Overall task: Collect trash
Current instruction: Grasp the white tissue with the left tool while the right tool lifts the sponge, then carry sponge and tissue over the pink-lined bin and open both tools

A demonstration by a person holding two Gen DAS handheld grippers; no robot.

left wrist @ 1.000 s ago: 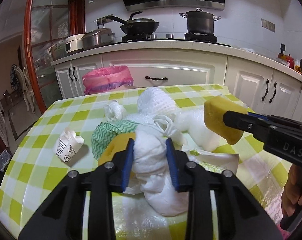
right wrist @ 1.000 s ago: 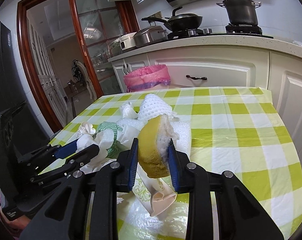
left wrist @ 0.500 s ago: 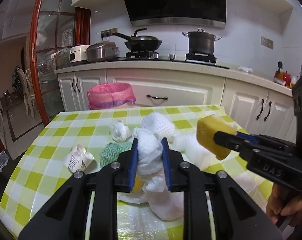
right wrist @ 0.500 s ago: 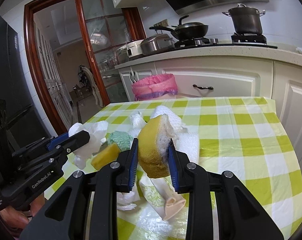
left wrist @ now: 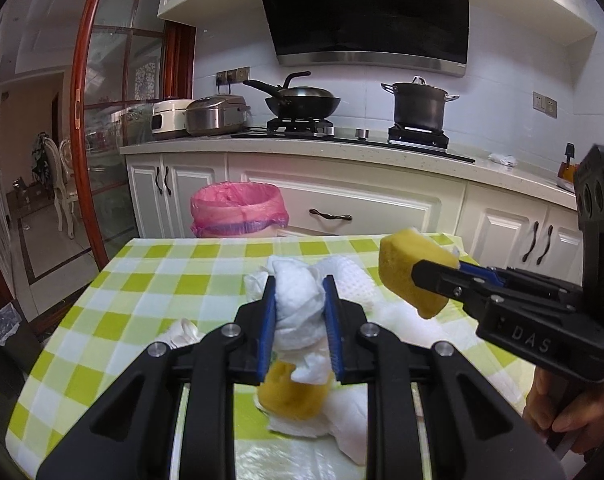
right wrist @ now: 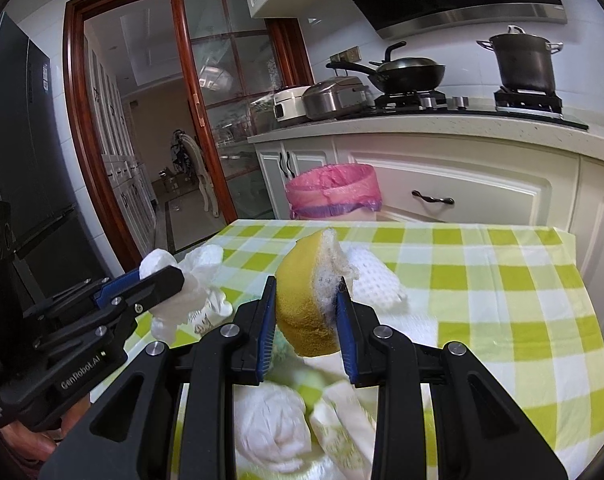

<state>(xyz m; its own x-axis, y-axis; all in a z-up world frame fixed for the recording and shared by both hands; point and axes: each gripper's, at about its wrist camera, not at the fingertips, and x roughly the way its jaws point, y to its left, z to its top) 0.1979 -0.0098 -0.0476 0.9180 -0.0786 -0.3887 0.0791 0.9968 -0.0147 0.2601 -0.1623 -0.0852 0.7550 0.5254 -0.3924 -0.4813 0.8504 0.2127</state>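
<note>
Left wrist view, nearest first: left gripper [left wrist: 299, 300] has its blue pads pinched on a wad of white tissue [left wrist: 297, 304], lifted clear of the checked tablecloth [left wrist: 113, 308]. Below the wad, on the cloth, a second yellow sponge piece [left wrist: 291, 394] sits against more crumpled white paper [left wrist: 342, 420]. Right of the tissue wad, at about its height, right gripper [left wrist: 430, 270] has its jaws pressed tight on a yellow sponge [left wrist: 414, 270], also off the table; a hand [left wrist: 562, 412] grips its handle low at the right edge. Just behind the tissue wad, white foam netting [left wrist: 350, 276] lies on the cloth.

Right wrist view: sponge [right wrist: 306, 308] between the blue pads, frayed white scrub layer on its right face.

Beyond the table's far edge, left of centre: bin with pink liner [left wrist: 237, 210], mouth open, standing in front of the white cabinets [left wrist: 382, 204]. Farther back, on the hob above, wok [left wrist: 302, 102] and stockpot [left wrist: 420, 106].
</note>
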